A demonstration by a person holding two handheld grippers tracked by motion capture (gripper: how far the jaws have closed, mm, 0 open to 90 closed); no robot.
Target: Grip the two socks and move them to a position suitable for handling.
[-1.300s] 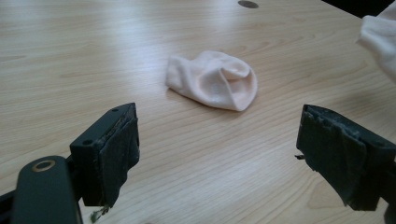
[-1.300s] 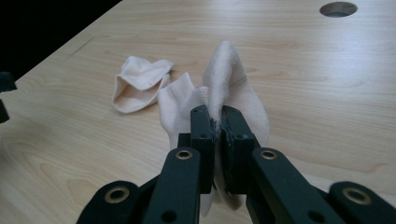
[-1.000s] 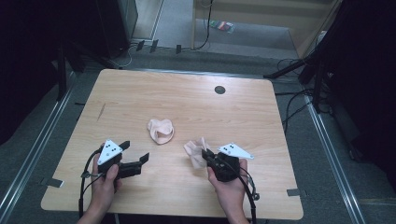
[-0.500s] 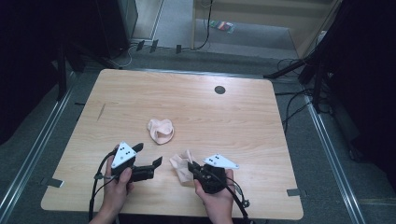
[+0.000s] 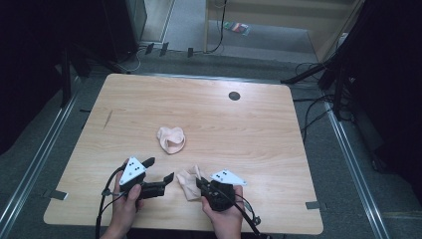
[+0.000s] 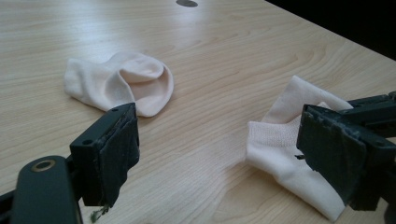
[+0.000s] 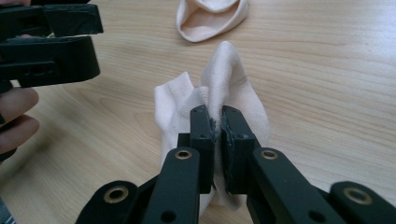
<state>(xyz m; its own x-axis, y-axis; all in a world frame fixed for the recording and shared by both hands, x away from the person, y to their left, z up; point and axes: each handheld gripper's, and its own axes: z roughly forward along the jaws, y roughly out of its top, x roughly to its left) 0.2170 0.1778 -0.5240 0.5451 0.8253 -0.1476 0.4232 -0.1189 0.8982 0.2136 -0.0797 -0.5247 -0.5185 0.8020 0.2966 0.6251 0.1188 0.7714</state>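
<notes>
On the pale wooden bench (image 5: 278, 149) over grey flooring, my right gripper (image 7: 217, 128) has its fingers clenched on the near sock (image 7: 229, 84), while my left gripper (image 5: 161, 177) gapes released just beside it.

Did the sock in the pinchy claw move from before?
Yes. The held sock, clamped in the right gripper, slid left and toward the table's near edge. It now lies below the other sock instead of off to its right.
</notes>
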